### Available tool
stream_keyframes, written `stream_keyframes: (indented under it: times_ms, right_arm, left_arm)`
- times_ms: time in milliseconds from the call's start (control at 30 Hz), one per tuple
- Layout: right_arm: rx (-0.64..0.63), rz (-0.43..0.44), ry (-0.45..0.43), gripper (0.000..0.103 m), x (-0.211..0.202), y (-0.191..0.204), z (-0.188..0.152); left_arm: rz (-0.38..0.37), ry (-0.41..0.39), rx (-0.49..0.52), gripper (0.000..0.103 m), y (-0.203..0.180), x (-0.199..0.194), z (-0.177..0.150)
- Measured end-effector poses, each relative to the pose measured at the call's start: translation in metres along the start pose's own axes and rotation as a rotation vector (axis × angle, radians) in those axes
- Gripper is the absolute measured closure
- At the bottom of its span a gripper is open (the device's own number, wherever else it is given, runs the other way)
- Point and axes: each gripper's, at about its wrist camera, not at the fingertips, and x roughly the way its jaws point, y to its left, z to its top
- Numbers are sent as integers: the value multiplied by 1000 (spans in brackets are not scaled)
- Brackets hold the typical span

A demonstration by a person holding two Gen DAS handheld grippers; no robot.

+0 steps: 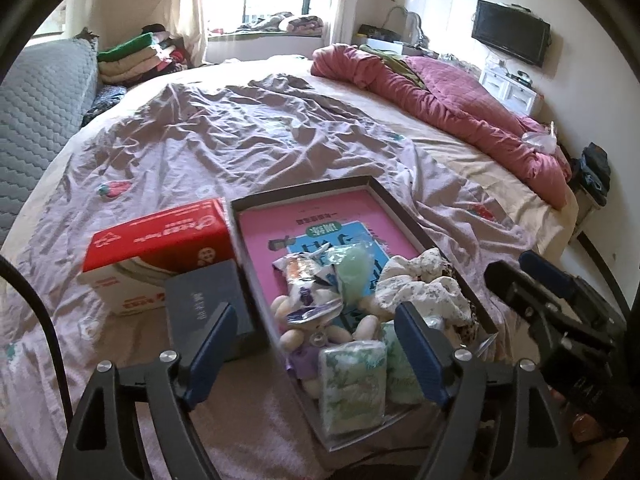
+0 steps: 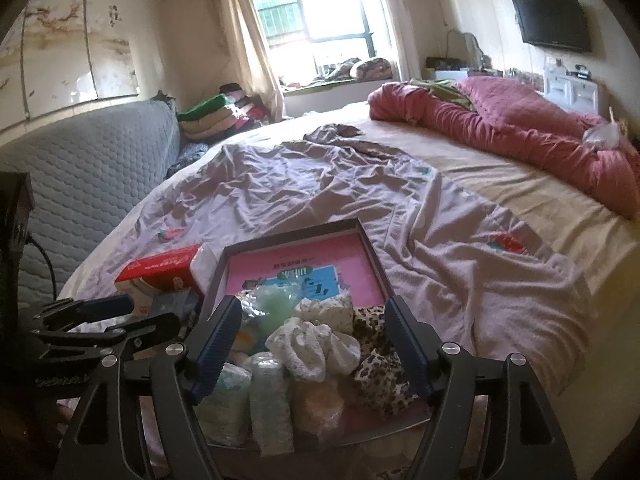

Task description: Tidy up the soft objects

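A shallow grey tray (image 1: 304,190) with a pink floor lies on the wrinkled lilac sheet. It holds green-and-white tissue packs (image 1: 352,384), a floral scrunchie (image 1: 420,288), a small plush toy (image 1: 308,320) and a pale green pouf (image 1: 354,268). My left gripper (image 1: 316,320) hovers open above the tray's near end, its pads touching nothing. My right gripper (image 2: 312,306) is open over the same pile, above a white scrunchie (image 2: 316,344), a leopard-print cloth (image 2: 376,356) and a tissue pack (image 2: 268,392). Each gripper shows in the other's view: right gripper (image 1: 516,268), left gripper (image 2: 144,314).
A red-and-white carton (image 1: 160,240) and a dark grey box (image 1: 208,308) sit just left of the tray. A bunched pink quilt (image 1: 440,96) lies along the bed's far right. A grey padded headboard (image 1: 40,100) and stacked folded clothes (image 1: 136,56) are at the left.
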Motion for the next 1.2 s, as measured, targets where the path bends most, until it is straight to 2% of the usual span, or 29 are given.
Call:
stream_keyframes:
  times_ms: [167, 1000, 1200]
  right_arm:
    - [-20, -17, -23, 22, -14, 9, 4]
    - [-67, -42, 2, 22, -78, 47, -23]
    - [-69, -51, 11, 21, -91, 48, -31]
  left_arm:
    - [26, -4, -12, 22, 5, -14, -4]
    - [120, -7, -42, 21, 16, -78, -58]
    - [99, 4, -66, 21, 11, -85, -69]
